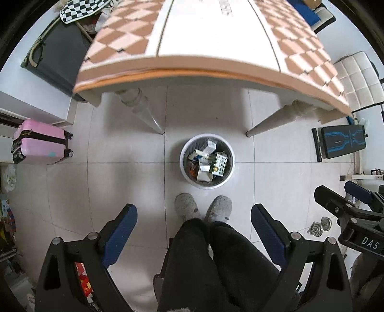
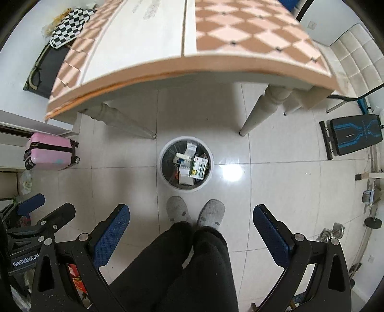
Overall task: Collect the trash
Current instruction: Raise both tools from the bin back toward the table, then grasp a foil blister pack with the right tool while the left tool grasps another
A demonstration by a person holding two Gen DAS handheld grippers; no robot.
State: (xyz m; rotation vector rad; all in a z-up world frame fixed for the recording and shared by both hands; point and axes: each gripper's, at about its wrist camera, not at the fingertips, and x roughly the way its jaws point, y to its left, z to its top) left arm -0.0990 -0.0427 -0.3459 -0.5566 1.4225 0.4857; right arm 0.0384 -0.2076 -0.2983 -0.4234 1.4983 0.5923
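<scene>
The round white plastic waste bin (image 1: 207, 161) (image 2: 186, 163) with a dark liner stands on the pale glossy tiled floor (image 1: 120, 182) (image 2: 276, 187), just beyond my grey fuzzy slippers (image 1: 202, 207) (image 2: 195, 211) and in front of the two cream turned legs of the bench. Inside it lie crumpled cartons and packets, among them a green-and-white cardboard box (image 1: 219, 164) (image 2: 199, 168) resting on top toward the right side, with white boxes and wrappers (image 1: 208, 147) (image 2: 189, 148) around it. My left hand-held gripper (image 1: 194, 226) hangs above my black-trousered knees (image 1: 216, 264) (image 2: 187, 268) with its blue-padded fingers (image 1: 121, 234) spread wide apart and nothing between them. My right hand-held gripper (image 2: 191, 226) is held the same way, jaws wide and empty, its blue pads (image 2: 270, 236) well apart; in the left view it shows at the right edge (image 1: 345, 196). The bench (image 1: 211, 62) (image 2: 192, 64), topped with an orange-and-cream diamond pattern and a white centre strip, reaches over the floor above the bin. To the left a pink hard-shell suitcase (image 1: 39, 141) (image 2: 51, 151) lies by the wall, and farther back a dark bag carries a black-and-white checked cloth (image 1: 81, 10) (image 2: 69, 21). On the right sit a black and blue padded exercise bench (image 1: 340, 141) (image 2: 352, 134) and a white quilted chair (image 1: 357, 79) (image 2: 357, 60).
</scene>
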